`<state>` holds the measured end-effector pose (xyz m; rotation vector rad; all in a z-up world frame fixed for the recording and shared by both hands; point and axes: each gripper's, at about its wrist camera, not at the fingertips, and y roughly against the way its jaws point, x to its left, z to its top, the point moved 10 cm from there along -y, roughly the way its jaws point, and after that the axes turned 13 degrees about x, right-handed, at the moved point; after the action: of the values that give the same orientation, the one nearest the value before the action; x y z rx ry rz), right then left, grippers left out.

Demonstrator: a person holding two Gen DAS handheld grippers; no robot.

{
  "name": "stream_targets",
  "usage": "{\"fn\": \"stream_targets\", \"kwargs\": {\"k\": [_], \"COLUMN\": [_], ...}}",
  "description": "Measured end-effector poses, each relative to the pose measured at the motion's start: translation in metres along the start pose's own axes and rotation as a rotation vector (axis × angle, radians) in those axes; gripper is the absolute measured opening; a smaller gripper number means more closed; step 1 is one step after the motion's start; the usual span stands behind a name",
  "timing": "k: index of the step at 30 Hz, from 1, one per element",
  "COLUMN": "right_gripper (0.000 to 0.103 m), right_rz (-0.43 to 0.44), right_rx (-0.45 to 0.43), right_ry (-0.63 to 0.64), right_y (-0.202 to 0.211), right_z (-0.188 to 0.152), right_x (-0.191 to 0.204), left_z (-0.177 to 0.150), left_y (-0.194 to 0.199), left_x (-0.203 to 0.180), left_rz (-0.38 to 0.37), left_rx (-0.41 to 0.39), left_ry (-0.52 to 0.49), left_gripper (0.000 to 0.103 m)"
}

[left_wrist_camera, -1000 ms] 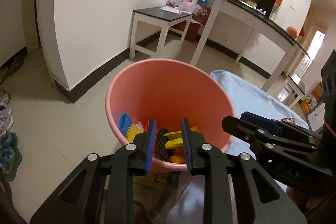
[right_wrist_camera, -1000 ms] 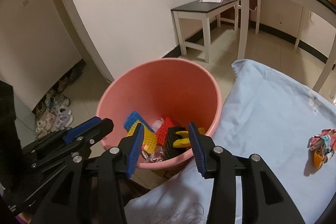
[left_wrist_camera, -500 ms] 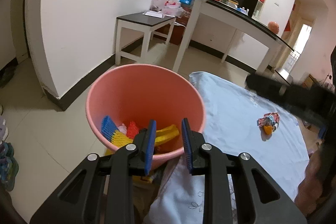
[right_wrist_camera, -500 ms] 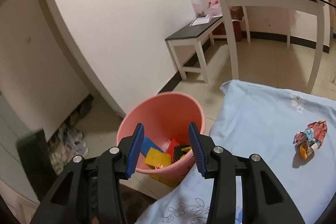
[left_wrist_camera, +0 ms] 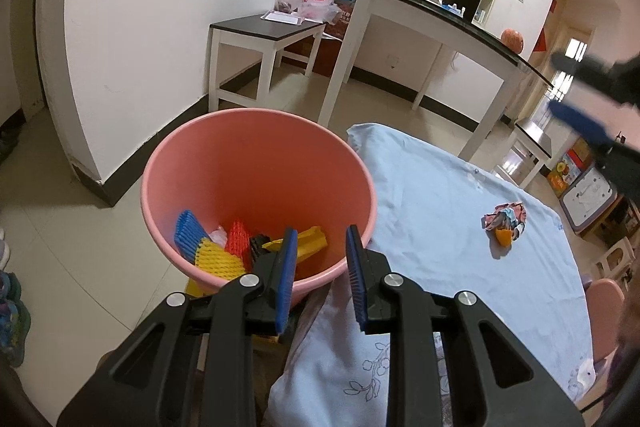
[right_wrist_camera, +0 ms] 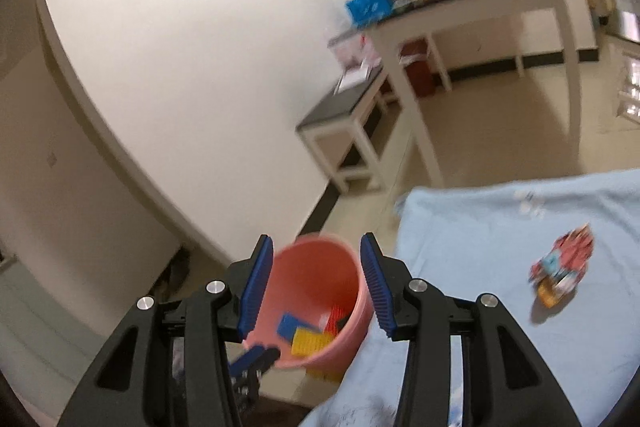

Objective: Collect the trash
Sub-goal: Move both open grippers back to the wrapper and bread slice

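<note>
A pink bucket [left_wrist_camera: 256, 155] stands on the floor beside a table with a light blue cloth [left_wrist_camera: 440, 227]. It holds blue, yellow, red and black trash pieces [left_wrist_camera: 224, 247]. A crumpled colourful wrapper [left_wrist_camera: 505, 221] lies on the cloth, to the right. My left gripper [left_wrist_camera: 320, 267] is open and empty, just above the bucket's near rim. My right gripper [right_wrist_camera: 316, 283] is open and empty, high above the bucket [right_wrist_camera: 320, 299]; the wrapper [right_wrist_camera: 560, 267] lies to its right. In the left wrist view the right gripper [left_wrist_camera: 592, 99] shows blurred at the right edge.
A small dark-topped side table [left_wrist_camera: 264, 43] and a long white console table [left_wrist_camera: 440, 39] stand against the wall behind the bucket. Shoes [left_wrist_camera: 10, 303] lie on the floor at the left. A yellow item [right_wrist_camera: 324, 373] sits under the bucket.
Both grippers have pulled back and up from the bucket. The right gripper has risen much higher and swung to the right, toward the table side. Both stay open and empty.
</note>
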<state>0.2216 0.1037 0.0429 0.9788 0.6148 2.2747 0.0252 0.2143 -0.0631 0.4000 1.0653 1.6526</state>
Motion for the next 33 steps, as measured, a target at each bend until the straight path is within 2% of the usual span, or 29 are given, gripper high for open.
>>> {"fn": "stream_targets", "kwargs": {"k": [2,10,17,22,33], "right_gripper": [0.047,0.048,0.053,0.053,0.053], "right_rz": [-0.012,-0.091,-0.165,-0.221,-0.455], "right_rx": [-0.044,-0.098,-0.125,-0.088,0.005], "right_ry": [-0.006,0.034,0.083,0.064,0.069], "right_y": [0.016,0.051,0.080,0.075,0.059], "right_z": [0.014,0.051,0.066,0.048,-0.023], "right_x": [-0.004,-0.006,-0.007,-0.036,-0.133], "left_z": [-0.001,0.002,0.004,0.005,0.011], "left_y": [-0.002,-0.005,-0.006,-0.008,-0.024], "left_x": [-0.001,-0.006,-0.021,-0.035,-0.082], "left_rz": [0.003,0.004,-0.007,-0.017,-0.051], "left_rx": [0.005,0.002,0.000,0.004,0.026], "left_ry": [-0.006,-0.015,-0.035,-0.063,-0.151], "left_gripper": [0.025,0.025,0.025,0.025,0.025]}}
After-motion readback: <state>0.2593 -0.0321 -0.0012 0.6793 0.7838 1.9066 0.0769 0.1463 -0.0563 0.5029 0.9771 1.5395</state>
